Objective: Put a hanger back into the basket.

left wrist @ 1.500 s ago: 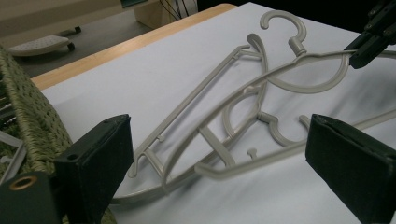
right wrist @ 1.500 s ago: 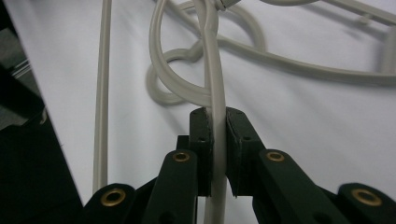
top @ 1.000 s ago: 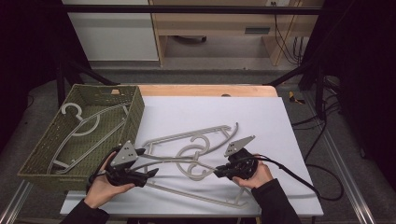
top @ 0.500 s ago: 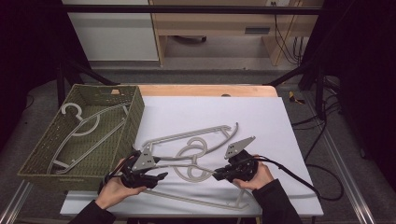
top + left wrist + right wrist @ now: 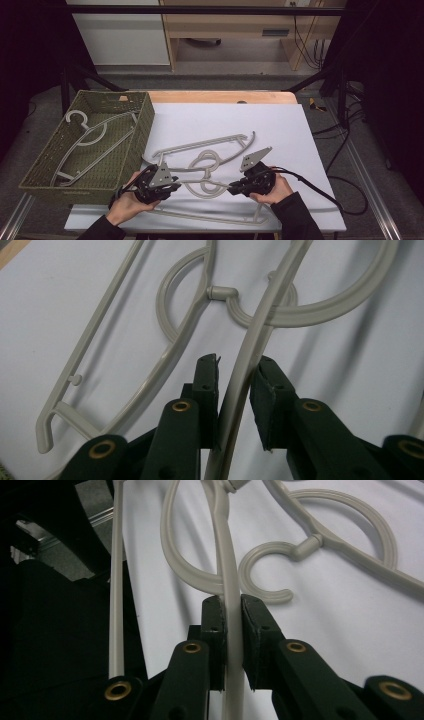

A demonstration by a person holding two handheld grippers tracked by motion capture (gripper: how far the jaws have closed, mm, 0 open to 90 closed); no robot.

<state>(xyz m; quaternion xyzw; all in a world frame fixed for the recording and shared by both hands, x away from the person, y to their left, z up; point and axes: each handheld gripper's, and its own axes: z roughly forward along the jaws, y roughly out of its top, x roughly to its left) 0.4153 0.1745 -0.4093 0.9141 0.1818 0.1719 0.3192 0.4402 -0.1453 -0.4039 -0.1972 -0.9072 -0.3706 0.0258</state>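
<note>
A green wicker basket sits on the white table, a wooden shelf behind.

Left gripper parted; right gripper clamped, both low.

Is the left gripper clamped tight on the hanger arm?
No: in the left gripper view the hanger arm passes between the jaws with gaps showing.
</note>
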